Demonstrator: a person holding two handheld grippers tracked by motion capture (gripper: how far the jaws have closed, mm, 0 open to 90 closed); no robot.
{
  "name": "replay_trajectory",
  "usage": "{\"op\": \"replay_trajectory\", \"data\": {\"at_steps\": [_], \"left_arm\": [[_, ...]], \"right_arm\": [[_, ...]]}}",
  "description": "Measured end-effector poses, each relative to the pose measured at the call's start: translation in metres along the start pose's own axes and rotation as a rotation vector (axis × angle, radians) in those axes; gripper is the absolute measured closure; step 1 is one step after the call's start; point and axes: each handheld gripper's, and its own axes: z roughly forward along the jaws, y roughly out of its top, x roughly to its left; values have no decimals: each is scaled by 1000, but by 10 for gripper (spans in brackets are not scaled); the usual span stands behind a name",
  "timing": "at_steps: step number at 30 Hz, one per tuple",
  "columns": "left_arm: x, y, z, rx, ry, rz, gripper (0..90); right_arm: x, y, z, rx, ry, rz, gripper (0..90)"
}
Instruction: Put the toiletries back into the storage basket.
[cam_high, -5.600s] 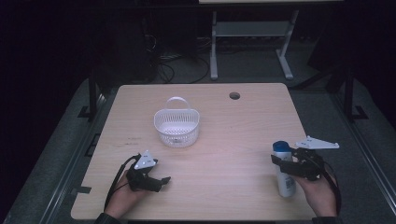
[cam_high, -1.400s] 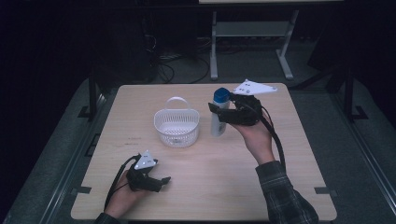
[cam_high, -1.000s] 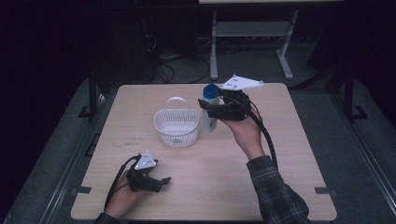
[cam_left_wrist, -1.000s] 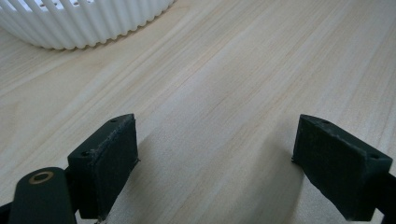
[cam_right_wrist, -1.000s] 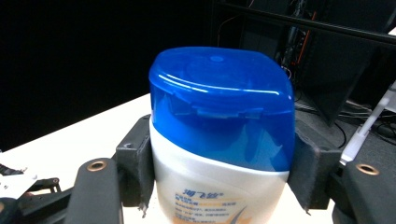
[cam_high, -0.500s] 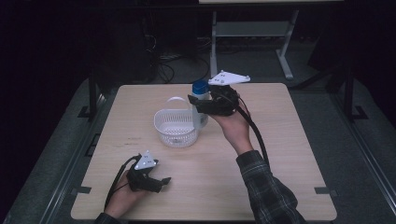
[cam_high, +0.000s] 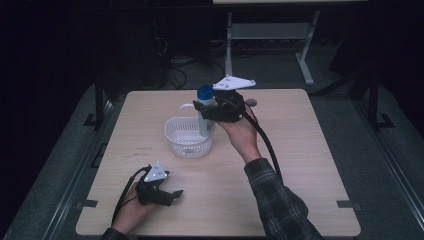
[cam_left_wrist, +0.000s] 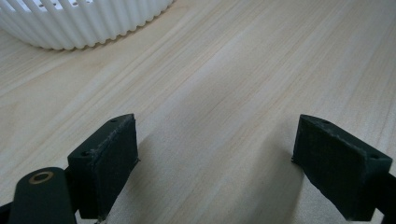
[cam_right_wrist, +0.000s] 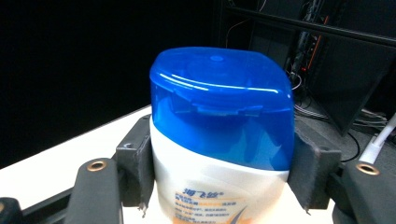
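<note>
The right tool (cam_high: 212, 111) has its jaws clamped partway closed on a white bottle (cam_high: 205, 117) with a blue cap (cam_high: 205, 92), gripping it just under the cap; in the right gripper view the two pads press on the bottle's (cam_right_wrist: 210, 186) shoulders on either side. The bottle hangs upright at the far right rim of the white basket (cam_high: 189, 137), its lower end seemingly at or just inside the rim (the high view does not settle whether it touches the wall). The left tool (cam_high: 167, 196) rests on the table (cam_high: 300, 150) near the front edge, jaws wide apart with nothing between them, only bare wood in front of its pads (cam_left_wrist: 109, 163).

The likely job is to set the bottle down in the basket, and several things could spoil that. The basket is light and shallow, with nothing steadying it, so if the bottle's base catches the rim on the way down, the basket may slide or tip. The bottle is also taller than the basket wall; released upright, it could topple over the edge and roll across the table. The grip sits high, near the cap, on a smooth curved surface, so a tilt of the wrist might let the heavier lower part swing or slip between the pads. Opening the jaws before the base rests on the basket floor would drop it.
</note>
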Motion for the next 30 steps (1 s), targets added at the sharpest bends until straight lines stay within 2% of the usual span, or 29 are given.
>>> {"op": "replay_trajectory", "data": {"at_steps": [13,30], "left_arm": [[0,0,0,0,1,2,129],[0,0,0,2,2,5,129]], "right_arm": [[3,-8,21,31,9,0,345],[3,-26,35,72,8,14,345]]}}
